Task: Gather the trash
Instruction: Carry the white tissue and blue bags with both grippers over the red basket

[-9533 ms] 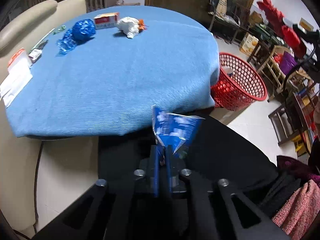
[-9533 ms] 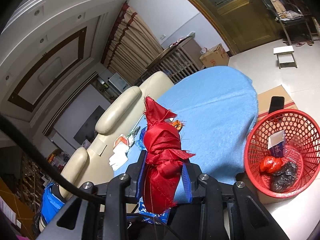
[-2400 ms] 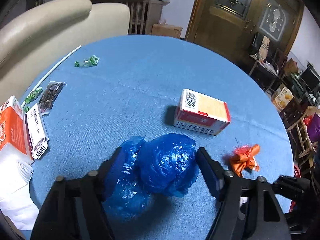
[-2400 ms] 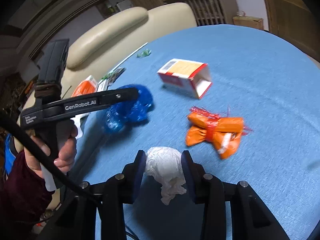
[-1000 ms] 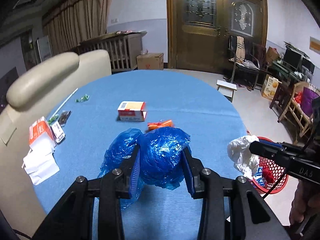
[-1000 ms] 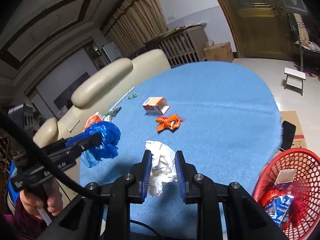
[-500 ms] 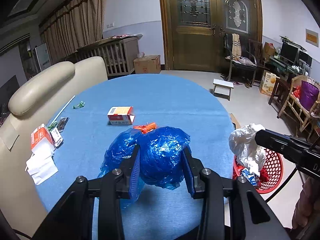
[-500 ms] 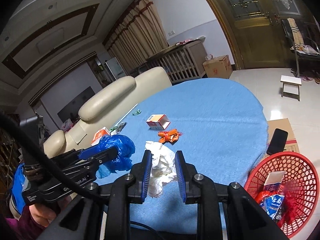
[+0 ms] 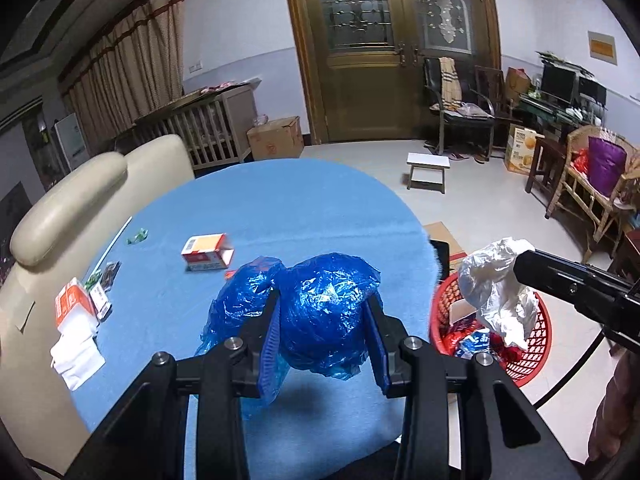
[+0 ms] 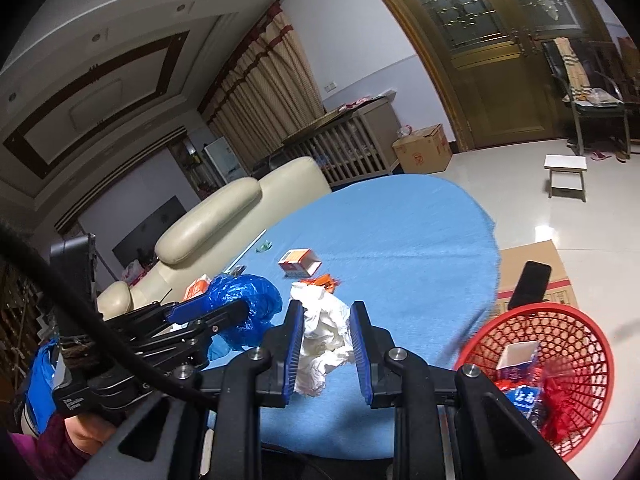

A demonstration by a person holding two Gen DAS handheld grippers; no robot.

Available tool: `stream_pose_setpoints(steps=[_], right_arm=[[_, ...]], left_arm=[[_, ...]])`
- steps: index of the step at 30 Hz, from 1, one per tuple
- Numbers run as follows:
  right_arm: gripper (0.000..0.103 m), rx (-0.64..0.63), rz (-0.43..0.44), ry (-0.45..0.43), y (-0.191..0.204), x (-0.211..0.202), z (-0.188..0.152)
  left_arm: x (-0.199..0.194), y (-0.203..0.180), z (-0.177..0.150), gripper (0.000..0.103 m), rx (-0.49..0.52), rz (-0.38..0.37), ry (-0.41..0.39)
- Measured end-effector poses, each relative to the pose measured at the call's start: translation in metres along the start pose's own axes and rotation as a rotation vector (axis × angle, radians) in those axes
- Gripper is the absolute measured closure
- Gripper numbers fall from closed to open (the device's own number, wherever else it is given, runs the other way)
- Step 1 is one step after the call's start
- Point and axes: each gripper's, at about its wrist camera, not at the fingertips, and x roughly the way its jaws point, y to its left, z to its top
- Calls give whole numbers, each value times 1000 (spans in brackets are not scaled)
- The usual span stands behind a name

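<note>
My left gripper is shut on a crumpled blue plastic bag and holds it above the near edge of the blue table. My right gripper is shut on a crumpled white paper wad; in the left wrist view the wad hangs over the red mesh basket. The basket stands on the floor at the right and holds red and blue wrappers and a small box. The blue bag also shows in the right wrist view.
On the table lie a red and white carton, an orange wrapper, a green wrapper and packets with white paper at the left edge. A cream sofa is at the left. Cardboard and a dark phone lie beyond the basket.
Both grippers have pulled back from the table centre and risen with their loads. The right gripper with the white wad has moved over the red basket.
</note>
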Motion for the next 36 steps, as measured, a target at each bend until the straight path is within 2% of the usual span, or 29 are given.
stream_pose_setpoints(steps=[14, 36], right_arm=[[76, 78, -42, -81, -46, -53, -1], [76, 159, -93, -157, -80, -112, -13]], left_arm=[[-5, -65, 15, 63, 121, -32, -25], [-16, -128, 19, 63, 247, -68, -41]])
